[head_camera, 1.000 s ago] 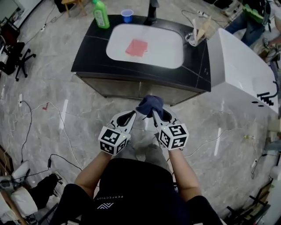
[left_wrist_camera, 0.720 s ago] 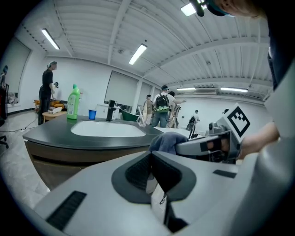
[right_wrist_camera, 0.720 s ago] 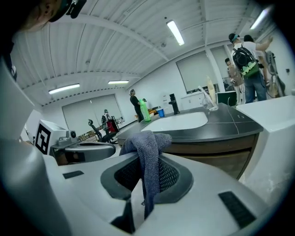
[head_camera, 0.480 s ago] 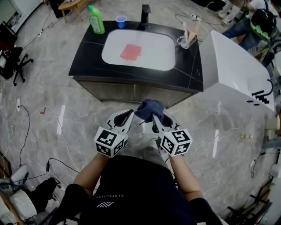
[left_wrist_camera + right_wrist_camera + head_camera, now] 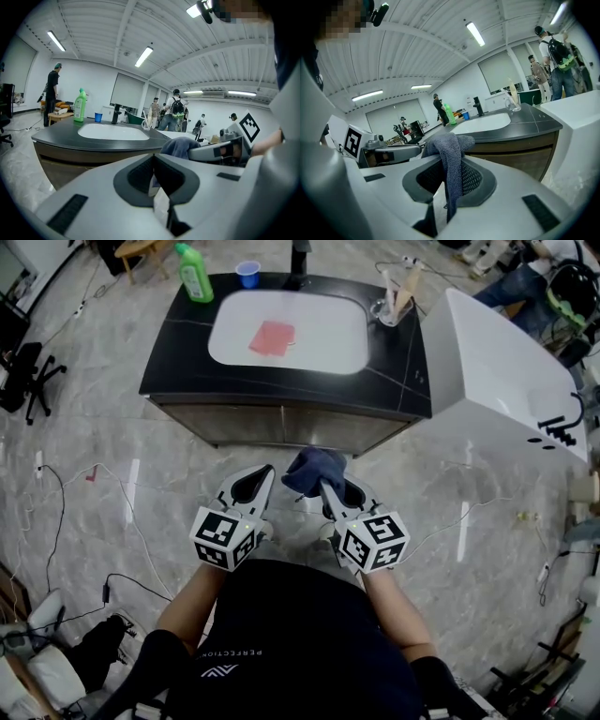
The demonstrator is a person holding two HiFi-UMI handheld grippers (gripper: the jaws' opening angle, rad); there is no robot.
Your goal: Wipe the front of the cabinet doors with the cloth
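Currently the right tool [image 5: 323, 491] is clamped on the cloth [image 5: 312, 468]; the left tool [image 5: 266, 472] is closed and empty. The cabinet doors [image 5: 281, 429] stand apart at 12 o'clock. Advise pressing the cloth flat and overlapping strokes.

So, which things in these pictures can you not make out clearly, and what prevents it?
Cabinet doors: the head view looks steeply down, so the fronts are squeezed, and dirt or handles cannot be told.
Pink thing in the sink: too small to identify, head view.
Faucet: its top is cut off by the head view's upper edge.
Green bottle: label too small to read, head view.
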